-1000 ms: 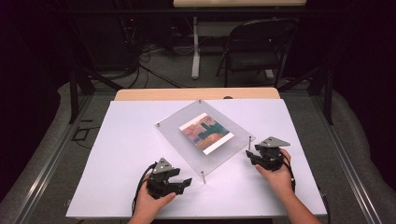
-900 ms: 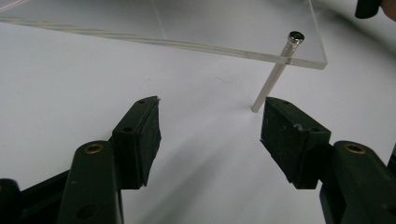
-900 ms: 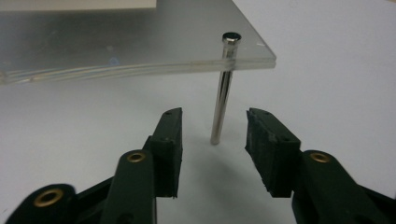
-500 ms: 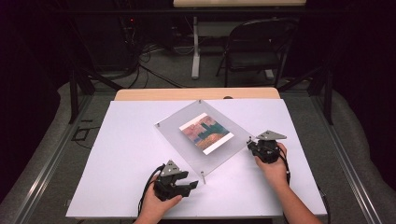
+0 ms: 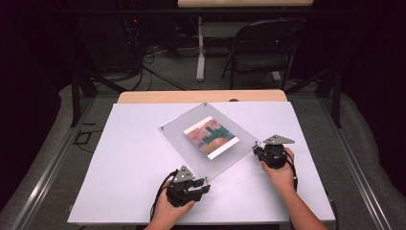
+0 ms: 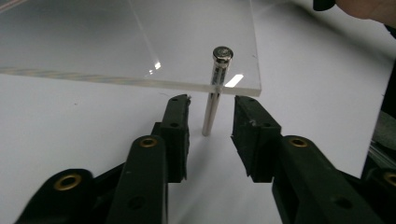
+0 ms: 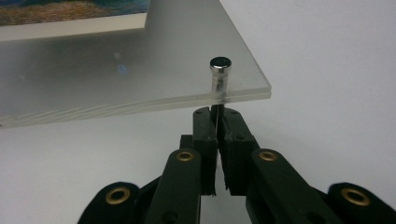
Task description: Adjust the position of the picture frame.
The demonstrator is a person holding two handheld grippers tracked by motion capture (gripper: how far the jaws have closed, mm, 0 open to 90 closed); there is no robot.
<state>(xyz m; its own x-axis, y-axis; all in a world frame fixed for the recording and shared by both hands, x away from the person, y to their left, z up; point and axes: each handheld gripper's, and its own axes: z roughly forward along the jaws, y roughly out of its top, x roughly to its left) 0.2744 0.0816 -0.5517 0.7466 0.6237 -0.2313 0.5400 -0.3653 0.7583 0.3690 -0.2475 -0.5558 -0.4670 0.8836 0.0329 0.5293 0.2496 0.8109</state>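
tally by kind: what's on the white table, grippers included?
Acrylic frame: 1
Picture in the frame: 1
Metal corner pins visible: 4, e.g. near-left one, near-right one
Grippers: 2, left gripper, right gripper
Total: 8

You see a clear acrylic frame (image 5: 210,141) lying turned like a diamond at the centre of the high view, raised off the white table (image 5: 124,163) on thin metal corner posts. A colourful print (image 5: 211,136) sits sandwiched in its middle. One capped post (image 6: 215,88) stands mid-frame in the left gripper view; another (image 7: 219,74) pierces the corner in the right gripper view.
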